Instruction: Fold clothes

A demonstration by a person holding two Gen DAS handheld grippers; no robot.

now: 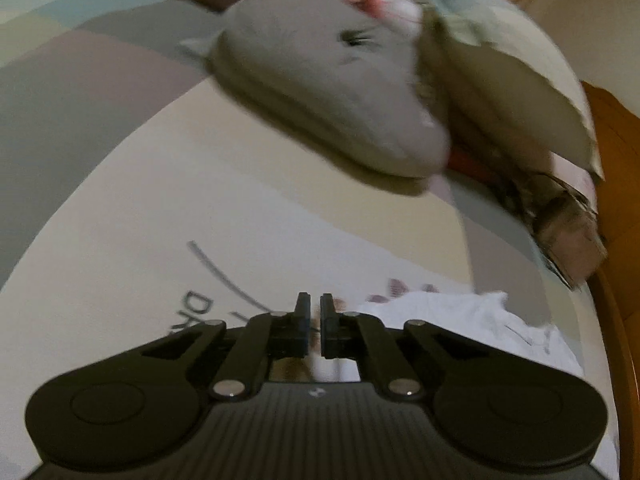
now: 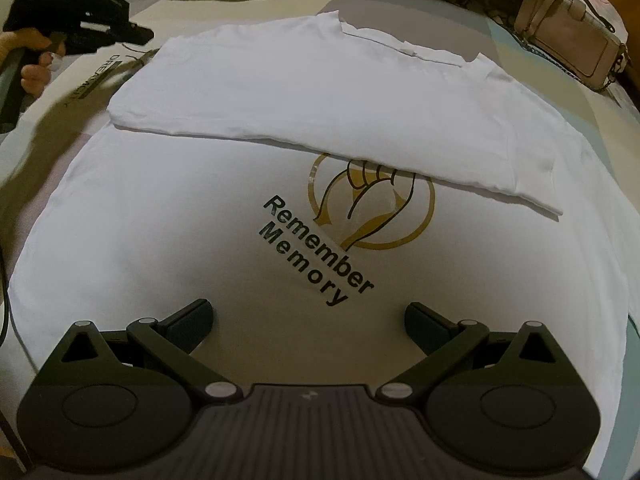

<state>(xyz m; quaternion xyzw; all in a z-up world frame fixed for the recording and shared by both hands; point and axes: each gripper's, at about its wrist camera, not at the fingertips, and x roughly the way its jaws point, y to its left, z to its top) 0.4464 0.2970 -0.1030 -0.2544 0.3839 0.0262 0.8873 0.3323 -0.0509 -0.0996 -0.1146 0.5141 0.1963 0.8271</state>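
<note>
White T-shirt (image 2: 320,128) fills only the right view, right tool (image 2: 310,326) apart; left tool (image 1: 315,322) together, empty.

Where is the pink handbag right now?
In the right wrist view the pink handbag lies at the upper right, on the bedsheet just beyond the white T-shirt.

Patchwork bedsheet (image 2: 400,4) in grey, cream and teal blocks, grey pillow (image 1: 320,92) at upper centre of the left view, beige handbag (image 2: 568,36) with chain strap at upper right of the right view, orange wooden bed frame (image 1: 616,184) at right edge.
</note>
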